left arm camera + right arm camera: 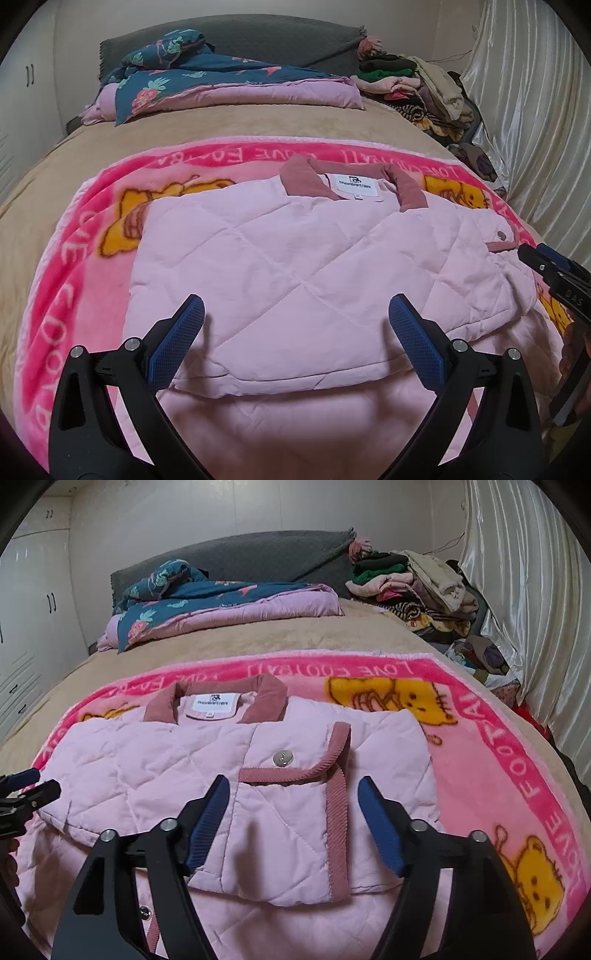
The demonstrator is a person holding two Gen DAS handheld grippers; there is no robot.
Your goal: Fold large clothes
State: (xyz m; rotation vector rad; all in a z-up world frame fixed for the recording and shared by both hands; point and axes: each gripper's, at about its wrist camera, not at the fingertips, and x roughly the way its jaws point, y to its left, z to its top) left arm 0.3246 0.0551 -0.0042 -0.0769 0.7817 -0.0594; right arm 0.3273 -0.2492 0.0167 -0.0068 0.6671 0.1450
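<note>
A pale pink quilted jacket [288, 266] with a dusty-rose corduroy collar lies folded on a bright pink cartoon blanket [74, 266]; it also shows in the right wrist view [155, 771], with a rose-trimmed pocket and snap on top. My left gripper [295, 317] is open and empty, just above the jacket's near folded edge. My right gripper [293, 794] is open and empty, above the pocket area. The right gripper's tip shows at the right edge of the left wrist view [546, 266]. The left gripper's tip shows at the left edge of the right wrist view [29, 790].
The blanket covers a tan bed [258, 638]. A folded blue floral and pink quilt [207, 602] and a grey headboard cushion [240, 554] lie at the far end. A pile of clothes [417, 587] sits far right beside a white curtain [524, 609]. White cupboards [33, 602] stand left.
</note>
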